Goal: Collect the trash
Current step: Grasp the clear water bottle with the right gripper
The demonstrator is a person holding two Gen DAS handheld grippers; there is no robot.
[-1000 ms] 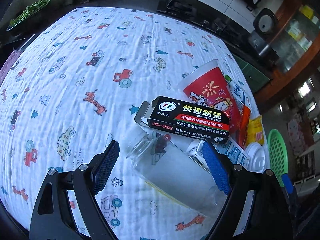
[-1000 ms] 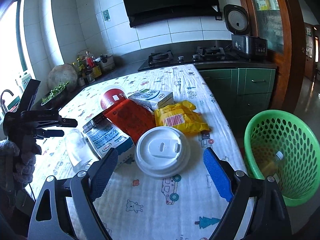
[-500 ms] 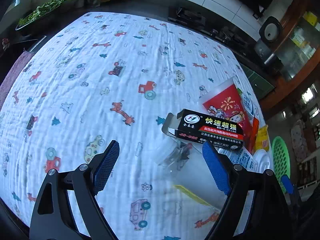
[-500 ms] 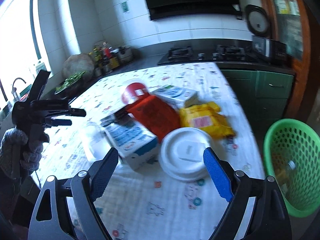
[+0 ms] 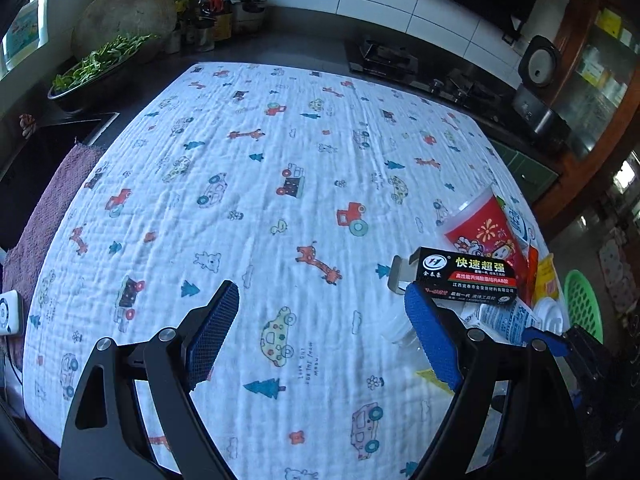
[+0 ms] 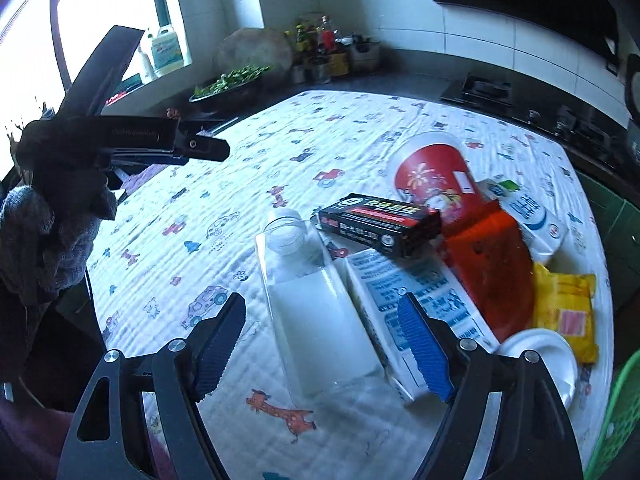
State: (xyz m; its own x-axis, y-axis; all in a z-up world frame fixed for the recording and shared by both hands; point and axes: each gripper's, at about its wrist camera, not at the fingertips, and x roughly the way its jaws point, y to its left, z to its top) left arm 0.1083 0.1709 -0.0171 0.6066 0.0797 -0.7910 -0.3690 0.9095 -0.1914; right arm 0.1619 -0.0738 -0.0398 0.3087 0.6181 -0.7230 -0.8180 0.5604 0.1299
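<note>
A pile of trash lies on the patterned tablecloth [image 6: 320, 140]. In the right wrist view a clear plastic bottle [image 6: 316, 308] lies between the fingers of my open right gripper [image 6: 322, 344]. Beside it are a blue-white carton [image 6: 420, 300], a black glue box [image 6: 380, 222], a red paper cup [image 6: 436, 180], an orange wrapper [image 6: 492, 264], a yellow packet [image 6: 564, 308] and a white lid [image 6: 540, 360]. My left gripper [image 5: 320, 340] is open and empty over bare cloth, left of the black glue box [image 5: 464, 280] and red cup [image 5: 484, 232].
A green basket [image 5: 584, 304] stands off the table's right edge; its rim shows in the right wrist view [image 6: 616, 420]. A bowl of greens [image 5: 96, 68], bottles and a stove [image 5: 384, 60] line the counter behind. A purple towel [image 5: 44, 208] lies at the table's left.
My left gripper has drawn back and swung left, away from the bottle. My right gripper has moved left from over the white lid to straddle the clear bottle.
</note>
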